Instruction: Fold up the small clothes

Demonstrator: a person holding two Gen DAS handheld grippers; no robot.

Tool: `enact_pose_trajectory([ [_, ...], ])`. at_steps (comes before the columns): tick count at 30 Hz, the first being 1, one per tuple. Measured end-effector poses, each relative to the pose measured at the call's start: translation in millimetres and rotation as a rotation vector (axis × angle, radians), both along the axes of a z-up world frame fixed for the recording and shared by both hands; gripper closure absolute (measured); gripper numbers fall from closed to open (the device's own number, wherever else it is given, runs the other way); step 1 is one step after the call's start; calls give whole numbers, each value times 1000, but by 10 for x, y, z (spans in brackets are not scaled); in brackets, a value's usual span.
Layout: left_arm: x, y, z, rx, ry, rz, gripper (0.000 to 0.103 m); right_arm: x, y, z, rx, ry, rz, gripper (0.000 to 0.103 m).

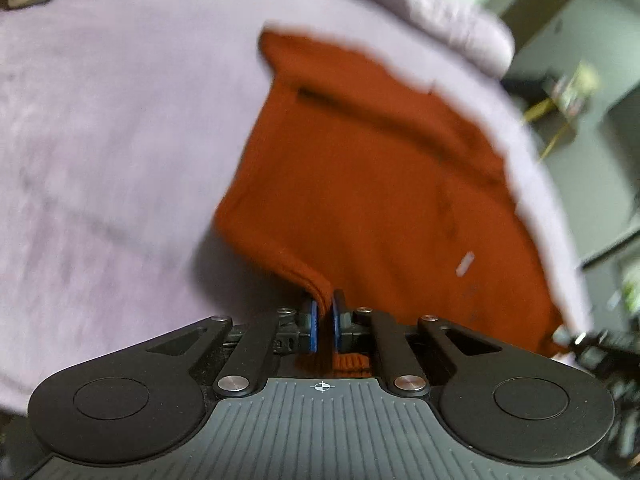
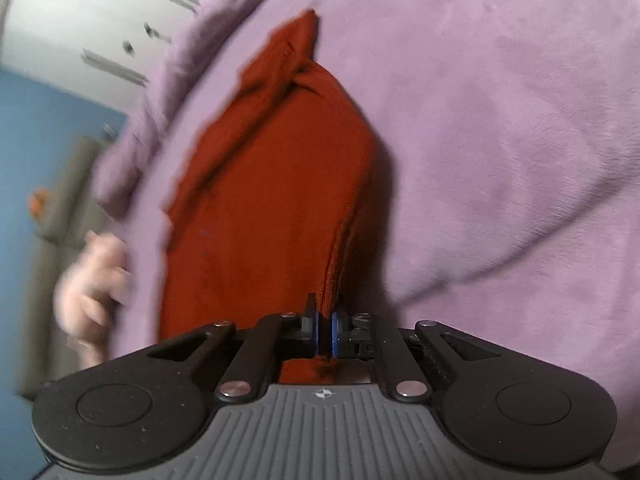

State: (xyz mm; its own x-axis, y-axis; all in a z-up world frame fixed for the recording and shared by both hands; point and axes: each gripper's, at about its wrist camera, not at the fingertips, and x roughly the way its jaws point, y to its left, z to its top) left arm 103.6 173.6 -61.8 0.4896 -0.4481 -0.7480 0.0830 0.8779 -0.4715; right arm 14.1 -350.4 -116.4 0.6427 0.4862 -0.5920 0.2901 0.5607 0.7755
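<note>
While both views are blurry, the orange garment [image 1: 360, 184] (over a purple blanket [image 1: 120, 140]) is pinched by the left gripper [image 1: 323, 322] and the right gripper [image 2: 324, 326].

The orange garment [image 1: 360, 184] is motion-blurred in both wrist views; its weave and seams cannot be resolved. Its near hem is hidden behind the left gripper [image 1: 323, 322] and behind the right gripper [image 2: 325, 326]. A blurred hand [image 2: 94, 284] shows at the left of the right wrist view, fingers indistinct. Room furniture [image 1: 572, 92] beyond the lilac blanket [image 1: 100, 160] is smeared beyond identification.
</note>
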Motion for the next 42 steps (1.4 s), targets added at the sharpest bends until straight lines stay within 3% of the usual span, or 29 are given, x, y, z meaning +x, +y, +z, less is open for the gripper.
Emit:
enact_pose_trajectory([
  [2, 140, 21, 152, -43, -52, 41, 94, 166, -31, 86, 32, -46, -20, 98],
  [4, 318, 3, 259, -26, -113, 73, 94, 367, -14, 176, -9, -79, -22, 98],
  [8, 714, -150, 274, 59, -169, 129, 95, 861, 107, 318, -191, -129, -31, 98],
  [13, 1084, -395, 25, 196, -139, 136, 94, 1291, 289, 262, -421, -114, -7, 98],
  [16, 1062, -365, -6, 253, -139, 134, 85, 1328, 322, 246, -502, -103, 9, 96],
  [17, 1036, -354, 13, 278, -166, 141, 77, 1287, 320, 286, -527, -125, 8, 95],
  [18, 1006, -331, 45, 298, -205, 141, 72, 1235, 320, 330, -562, -157, 9, 92],
  [20, 971, -284, 71, 325, -263, 103, 64, 1153, 332, 393, -646, -210, 23, 72],
  [22, 998, -254, 27, 336, -263, 37, 63, 1176, 352, 386, -706, -235, 93, 69],
  [25, 1088, -281, -87, 354, -214, -4, 63, 1266, 377, 305, -746, -208, 161, 69],
  [31, 1225, -470, -239, 375, -197, -76, 62, 1441, 465, 171, -792, -177, 263, 69],
  [36, 1316, -527, -308, 392, -191, -105, 63, 1473, 488, 130, -825, -183, 294, 70],
  [40, 1366, -517, -333, 372, -169, -114, 65, 1534, 421, 78, -777, -165, 276, 71],
  [42, 1356, -536, -312, 364, -173, -137, 73, 1550, 417, 68, -766, -164, 275, 71],
])
